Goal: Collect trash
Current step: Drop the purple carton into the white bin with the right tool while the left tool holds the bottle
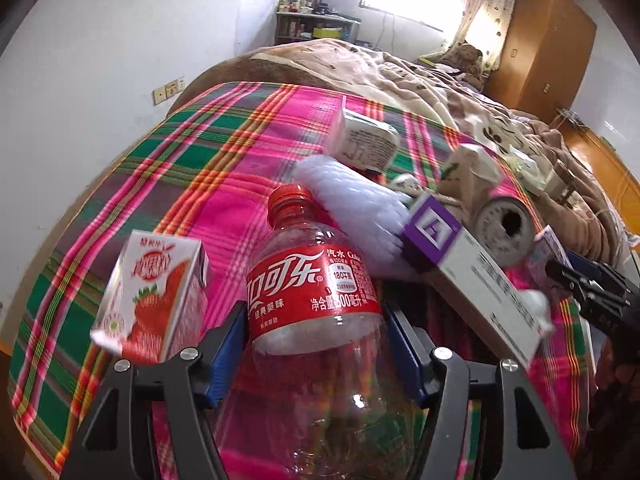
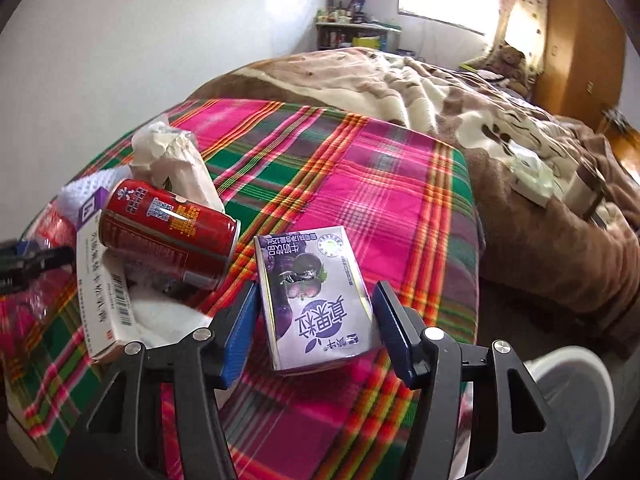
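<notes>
My left gripper (image 1: 314,344) is shut on an empty Coca-Cola bottle (image 1: 316,292), its blue pads pressing both sides below the red label. A strawberry milk carton (image 1: 154,296) stands to its left. A long white and purple box (image 1: 468,272), white foam (image 1: 352,204), a cream carton (image 1: 366,140) and a can (image 1: 506,226) lie beyond. My right gripper (image 2: 314,328) is open, its jaws either side of a purple blueberry milk carton (image 2: 316,296) lying on the plaid cloth (image 2: 360,168), small gaps showing. A red can (image 2: 168,236) lies left of it.
A crumpled paper bag (image 2: 172,164) lies behind the red can. The white box (image 2: 100,296) also shows in the right wrist view. A brown blanket (image 2: 460,96) covers the bed beyond. A white bin rim (image 2: 572,396) sits at lower right. A wooden wardrobe (image 1: 548,48) stands far right.
</notes>
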